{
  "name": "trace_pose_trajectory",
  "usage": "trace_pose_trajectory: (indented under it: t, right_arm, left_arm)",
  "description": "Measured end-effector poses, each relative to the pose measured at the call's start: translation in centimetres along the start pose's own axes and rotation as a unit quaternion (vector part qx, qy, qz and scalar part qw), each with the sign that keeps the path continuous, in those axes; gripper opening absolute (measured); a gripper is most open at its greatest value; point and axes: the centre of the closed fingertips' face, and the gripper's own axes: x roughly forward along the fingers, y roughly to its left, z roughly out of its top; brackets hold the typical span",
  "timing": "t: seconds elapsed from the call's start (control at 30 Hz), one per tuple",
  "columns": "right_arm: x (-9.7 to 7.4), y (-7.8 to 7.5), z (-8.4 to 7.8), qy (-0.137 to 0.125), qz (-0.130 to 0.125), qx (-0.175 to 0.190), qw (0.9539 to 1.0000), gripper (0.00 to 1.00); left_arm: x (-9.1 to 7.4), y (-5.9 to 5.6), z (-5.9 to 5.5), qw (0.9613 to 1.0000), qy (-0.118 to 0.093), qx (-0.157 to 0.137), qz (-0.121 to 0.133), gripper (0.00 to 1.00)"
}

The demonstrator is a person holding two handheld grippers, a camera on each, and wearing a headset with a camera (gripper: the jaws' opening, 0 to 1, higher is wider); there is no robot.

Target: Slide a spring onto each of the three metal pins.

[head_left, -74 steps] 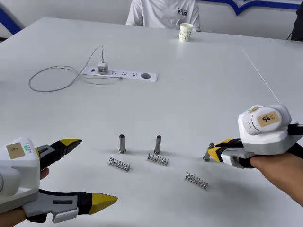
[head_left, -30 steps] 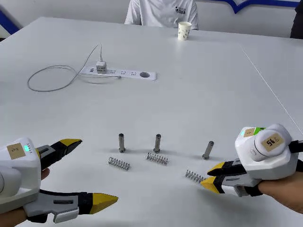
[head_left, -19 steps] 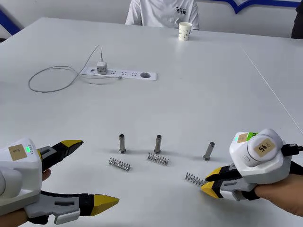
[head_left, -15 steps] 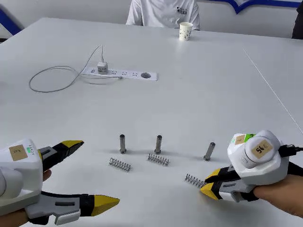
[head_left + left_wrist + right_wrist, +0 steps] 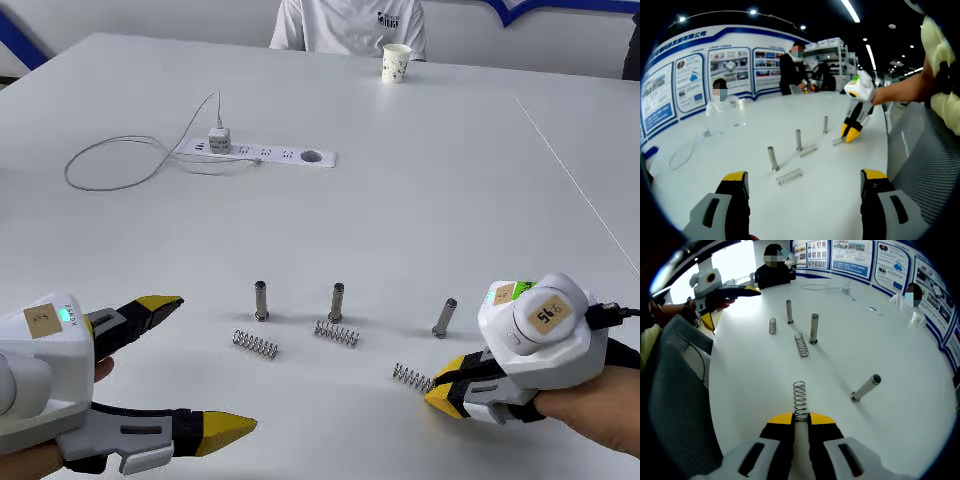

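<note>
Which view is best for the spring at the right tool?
Right gripper view: the spring runs straight out from the right tool, coils clear, with its near end pinched between the tips. The head view shows it side-on, with that end hidden behind the tips. The left gripper view shows it small and far off, at that tool's tips.

Three pins in a row on the table: left pin, middle pin, right pin. Left spring and middle spring lie at 6 o'clock of theirs, right spring at 7. From the middle pin: power strip at 11, cup about 12, right gripper at 4 pinching the right spring's end, left gripper at 8.
</note>
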Motion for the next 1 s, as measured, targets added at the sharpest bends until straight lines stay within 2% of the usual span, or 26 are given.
trace_pose_trajectory:
  t: [0.2, 0.33, 0.63, 1.0]
  right_arm:
    - [-0.4, 0.0, 0.3, -0.002, 0.000, -0.002, 1.0000, 0.11]
    - [-0.6, 0.1, 0.3, -0.002, 0.000, -0.003, 1.0000, 0.11]
    - [-1.1, 1.0, 1.7, -0.011, 0.009, -0.018, 0.9997, 0.11]
    - [-1.2, 1.9, 3.6, -0.020, 0.020, -0.038, 0.9989, 0.11]
  left_arm:
    - [0.5, -0.8, -0.1, 0.9999, 0.004, 0.000, -0.016, 0.90]
    - [1.1, -1.7, -0.1, 0.9993, 0.008, 0.006, -0.035, 0.87]
    - [2.6, -3.2, 0.5, 0.9971, 0.005, 0.012, -0.075, 0.78]
    - [4.2, -3.6, 0.6, 0.9950, 0.003, 0.016, -0.098, 0.72]
